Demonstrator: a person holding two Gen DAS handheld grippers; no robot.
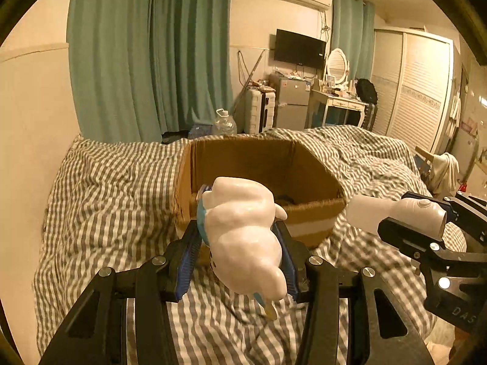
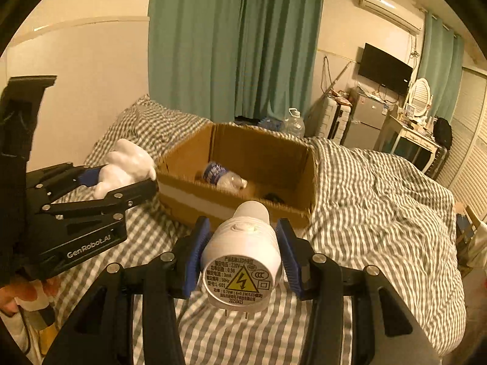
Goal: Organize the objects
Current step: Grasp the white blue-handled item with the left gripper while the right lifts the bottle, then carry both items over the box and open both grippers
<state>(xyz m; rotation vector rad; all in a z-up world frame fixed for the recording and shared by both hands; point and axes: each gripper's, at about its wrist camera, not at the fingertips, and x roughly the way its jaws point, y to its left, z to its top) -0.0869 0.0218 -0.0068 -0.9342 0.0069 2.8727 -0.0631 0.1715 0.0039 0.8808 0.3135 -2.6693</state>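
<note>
My left gripper (image 1: 240, 210) is shut on a white lumpy figurine (image 1: 243, 234) with a blue trim, held above the bed just before the near wall of an open cardboard box (image 1: 304, 210). My right gripper (image 2: 243, 228) is shut on a white plug-in night light (image 2: 243, 258), its label and two prongs facing the camera, also just short of the box (image 2: 231, 203). A plastic bottle (image 2: 223, 176) and a small dark object (image 2: 272, 197) lie inside the box. The right gripper with the night light (image 1: 395, 213) shows in the left wrist view, the left gripper with the figurine (image 2: 124, 167) in the right wrist view.
The box stands on a bed with a grey-and-white checked cover (image 1: 121, 188). Green curtains (image 1: 146, 54) and a wall lie behind. A water jug (image 1: 225, 123), small fridge (image 1: 292, 103), dressing table (image 1: 341, 103) and wardrobe (image 1: 417, 91) stand beyond the bed.
</note>
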